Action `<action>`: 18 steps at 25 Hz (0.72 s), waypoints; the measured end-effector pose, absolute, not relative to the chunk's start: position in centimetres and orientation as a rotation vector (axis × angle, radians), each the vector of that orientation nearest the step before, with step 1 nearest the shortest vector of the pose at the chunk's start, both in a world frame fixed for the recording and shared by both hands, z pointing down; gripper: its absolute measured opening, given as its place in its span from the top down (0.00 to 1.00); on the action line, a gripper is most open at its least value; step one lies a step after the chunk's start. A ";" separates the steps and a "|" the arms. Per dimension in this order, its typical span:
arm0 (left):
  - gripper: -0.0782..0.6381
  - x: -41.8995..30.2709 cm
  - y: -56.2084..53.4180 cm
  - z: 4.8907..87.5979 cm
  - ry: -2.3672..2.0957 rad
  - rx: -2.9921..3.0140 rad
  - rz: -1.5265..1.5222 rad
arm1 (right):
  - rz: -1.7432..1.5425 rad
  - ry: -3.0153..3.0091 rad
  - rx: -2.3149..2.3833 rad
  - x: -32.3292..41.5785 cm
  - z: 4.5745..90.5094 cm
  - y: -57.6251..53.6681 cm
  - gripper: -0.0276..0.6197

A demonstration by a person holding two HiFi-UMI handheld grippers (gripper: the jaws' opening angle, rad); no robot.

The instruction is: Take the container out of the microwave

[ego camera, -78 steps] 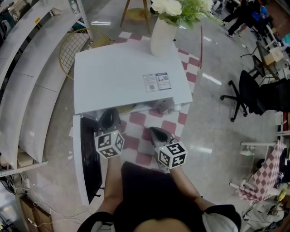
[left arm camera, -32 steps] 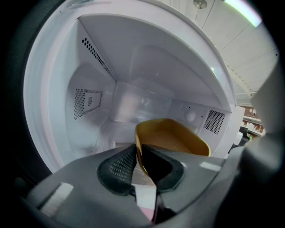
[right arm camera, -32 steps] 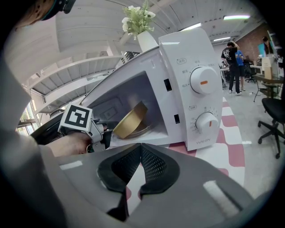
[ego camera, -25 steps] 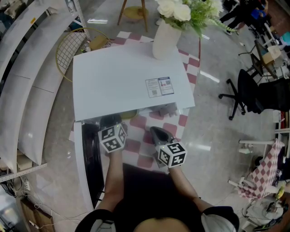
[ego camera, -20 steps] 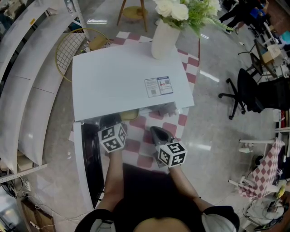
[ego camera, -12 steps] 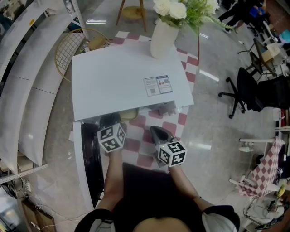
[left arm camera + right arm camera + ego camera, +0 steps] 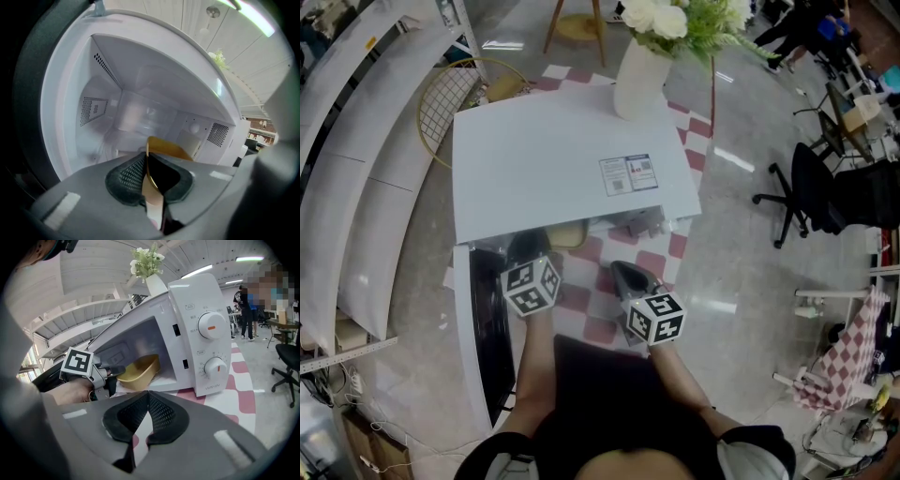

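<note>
The dark-glass microwave door (image 7: 487, 347) hangs open at eight o'clock in the head view, swung clear so the cavity can be reached from the front. Beside it, the left gripper (image 7: 147, 161) reaches into the mouth of the boxy white microwave (image 7: 562, 159). Its jaws have just been closing and now stand narrow, pinching the near rim of the shallow, rounded yellow plastic container (image 7: 565, 234). The thin wall sits edge-on between the ribbed pads (image 7: 125, 180), a hold that looks suited to drawing it straight out. The container is at the cavity opening, just inside the lip and tilted towards the door side.

At five o'clock from it, the right gripper (image 7: 149, 401) waits over the red-and-white checked tablecloth (image 7: 591, 314), jaws pressed together with nothing between them, seemingly kept back to leave the opening free. A white ceramic vase of white flowers (image 7: 639, 80) stands on the microwave at one o'clock, and a black office chair (image 7: 806, 192) sits at three o'clock.

From above, the microwave's top covers all but a sliver of the container. No view settles whether its base rests on the cavity floor or has lifted. The person's forearms are cut off at six o'clock.
</note>
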State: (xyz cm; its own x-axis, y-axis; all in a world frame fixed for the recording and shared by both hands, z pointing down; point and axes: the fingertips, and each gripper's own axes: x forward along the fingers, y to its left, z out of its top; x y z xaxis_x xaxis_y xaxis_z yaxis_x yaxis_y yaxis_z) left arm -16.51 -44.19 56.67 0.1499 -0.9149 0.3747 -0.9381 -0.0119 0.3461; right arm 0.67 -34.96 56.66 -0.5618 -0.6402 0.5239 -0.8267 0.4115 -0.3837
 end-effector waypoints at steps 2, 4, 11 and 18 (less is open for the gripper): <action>0.86 -16.5 -44.0 56.5 -1.764 1.922 0.054 | 0.895 -2.378 1.275 0.7 56.6 -34.8 0.96; 0.86 -16.5 -43.7 56.4 -1.766 1.923 0.049 | 0.894 -2.379 1.275 0.8 56.5 -34.5 0.96; 0.86 -16.1 -42.6 55.9 -1.764 1.923 0.026 | 0.888 -2.383 1.280 1.3 56.2 -33.5 0.96; 0.86 -15.8 -41.5 55.8 -1.770 1.917 0.017 | 0.881 -2.392 1.283 1.8 56.1 -32.5 0.96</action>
